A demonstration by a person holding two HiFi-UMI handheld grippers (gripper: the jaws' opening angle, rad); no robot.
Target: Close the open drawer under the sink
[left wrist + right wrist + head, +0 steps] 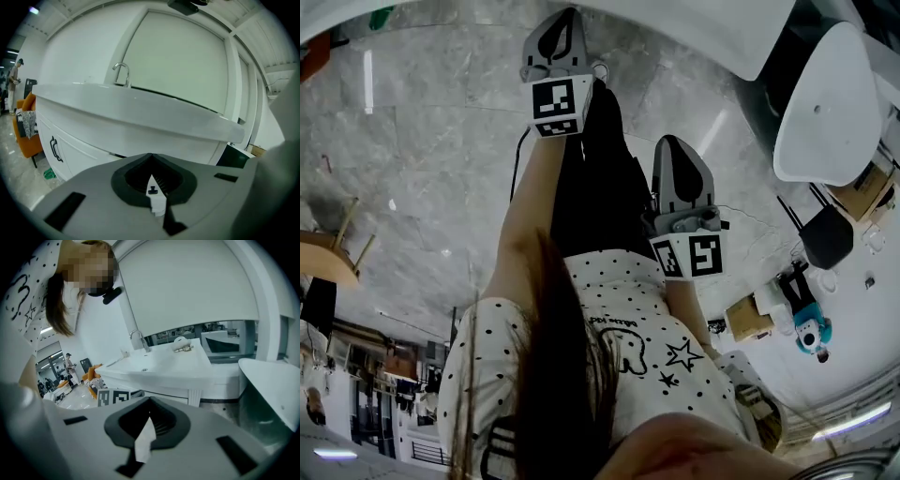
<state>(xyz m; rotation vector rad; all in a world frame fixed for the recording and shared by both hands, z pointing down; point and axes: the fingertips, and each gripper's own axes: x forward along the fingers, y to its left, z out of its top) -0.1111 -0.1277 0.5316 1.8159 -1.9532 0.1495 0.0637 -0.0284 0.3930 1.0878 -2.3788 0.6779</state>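
Dark hair [553,375] and dotted white shirt [647,319] fill the foreground. Left claw [151,180] closed, empty; right claw [149,420] closed too. White under-sink drawer cabinet with black handle [79,145] faces left claw, below white sink [140,115].

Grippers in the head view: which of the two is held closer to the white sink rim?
The left gripper, at the top of the picture next to the sink rim. The right gripper sits lower, closer to the person's spotted shirt.

sink [140,112] recorded white | cabinet handle [55,149] black | floor [422,122] grey, marbled | shirt [609,281] white, black-dotted | chair [33,145] orange
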